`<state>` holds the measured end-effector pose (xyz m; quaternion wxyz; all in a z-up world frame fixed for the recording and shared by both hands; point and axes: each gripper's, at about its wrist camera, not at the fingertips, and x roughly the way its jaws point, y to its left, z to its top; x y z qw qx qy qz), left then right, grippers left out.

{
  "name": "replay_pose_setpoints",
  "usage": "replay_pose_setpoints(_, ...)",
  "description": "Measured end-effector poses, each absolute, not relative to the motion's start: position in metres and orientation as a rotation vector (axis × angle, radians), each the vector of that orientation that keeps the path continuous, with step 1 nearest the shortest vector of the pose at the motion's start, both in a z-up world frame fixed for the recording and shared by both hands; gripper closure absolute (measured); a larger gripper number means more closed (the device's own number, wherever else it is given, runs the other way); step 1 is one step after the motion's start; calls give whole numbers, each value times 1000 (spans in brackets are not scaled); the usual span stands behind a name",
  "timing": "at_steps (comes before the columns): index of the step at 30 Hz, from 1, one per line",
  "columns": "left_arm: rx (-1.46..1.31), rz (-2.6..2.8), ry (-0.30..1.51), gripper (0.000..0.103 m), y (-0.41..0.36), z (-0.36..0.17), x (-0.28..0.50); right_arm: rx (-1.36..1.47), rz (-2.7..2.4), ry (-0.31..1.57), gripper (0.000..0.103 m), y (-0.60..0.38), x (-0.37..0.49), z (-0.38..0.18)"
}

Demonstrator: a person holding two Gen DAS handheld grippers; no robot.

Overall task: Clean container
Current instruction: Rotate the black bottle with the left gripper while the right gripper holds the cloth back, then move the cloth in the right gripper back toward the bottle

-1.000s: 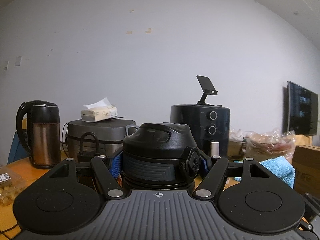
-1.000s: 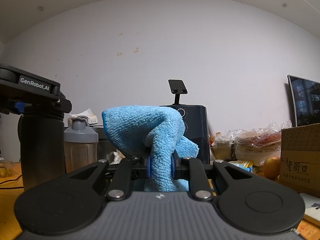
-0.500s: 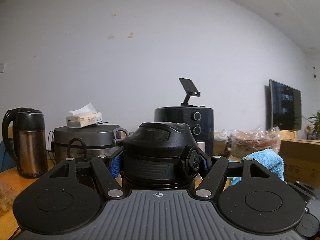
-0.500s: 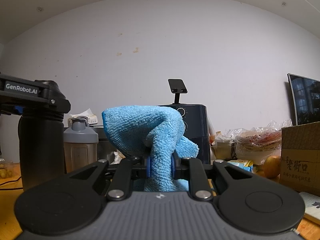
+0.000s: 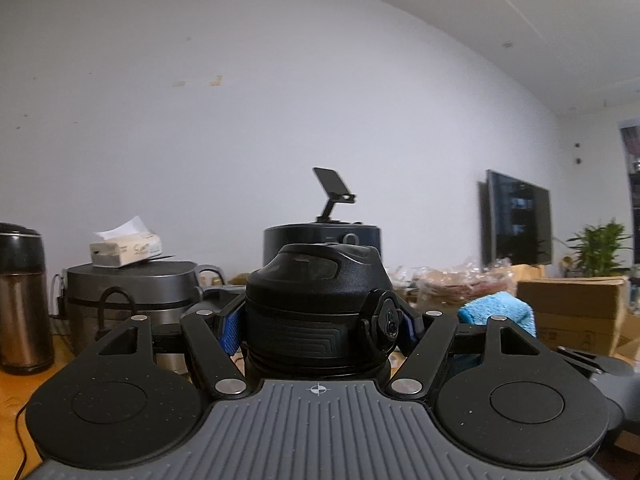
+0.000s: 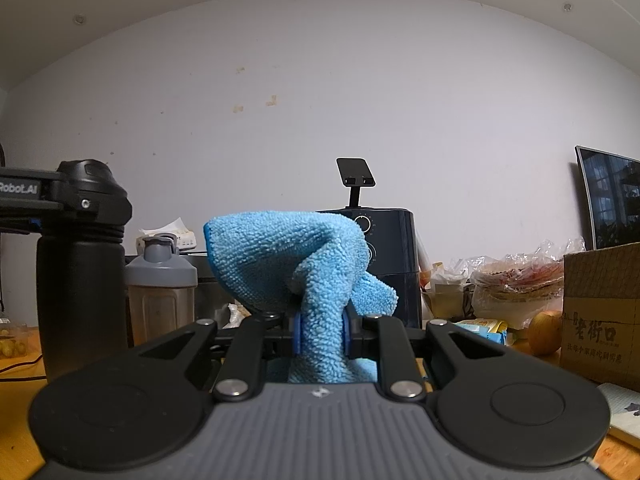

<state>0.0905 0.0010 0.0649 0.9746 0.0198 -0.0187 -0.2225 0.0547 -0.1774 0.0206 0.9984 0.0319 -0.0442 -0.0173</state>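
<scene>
A black bottle (image 5: 316, 304) with a ribbed screw cap stands upright in the left wrist view, and my left gripper (image 5: 318, 328) is shut on its cap, blue pads pressed to both sides. The right wrist view shows the same bottle (image 6: 80, 280) at the far left, its dark body hanging below the left gripper. My right gripper (image 6: 320, 338) is shut on a bunched blue microfibre cloth (image 6: 296, 264), which stands up above its pads. The cloth (image 5: 496, 314) also peeks out at the right of the left wrist view, beside the bottle and apart from it.
A wooden table (image 6: 16, 432) carries a grey shaker bottle (image 6: 160, 280), a dark air fryer (image 6: 392, 264) with a phone stand, a grey cooker (image 5: 132, 292) with a tissue pack, a kettle (image 5: 20, 300), food bags (image 6: 516, 280), an orange (image 6: 546, 332) and a cardboard box (image 6: 600, 312).
The left wrist view has swung rightward: kettle and cooker slid left, and the screen and a plant came into view. The bottle stays gripped. The right gripper and cloth have not moved.
</scene>
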Motion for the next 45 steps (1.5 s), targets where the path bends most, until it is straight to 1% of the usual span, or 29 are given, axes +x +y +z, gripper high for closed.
replay_pose_setpoints(24,24,-554,-35,35,15,64,101,65,61,-120,87,-177,46,20)
replay_pose_setpoints(35,27,-552,-27,35,16,65,101,129,458,-153,87,-196,39,19)
replay_pose_setpoints(40,37,-554,-21,35,17,66,101,142,657,-142,87,-203,42,20)
replay_pose_setpoints(45,40,-553,-10,35,16,67,102,157,712,-104,88,-202,51,22)
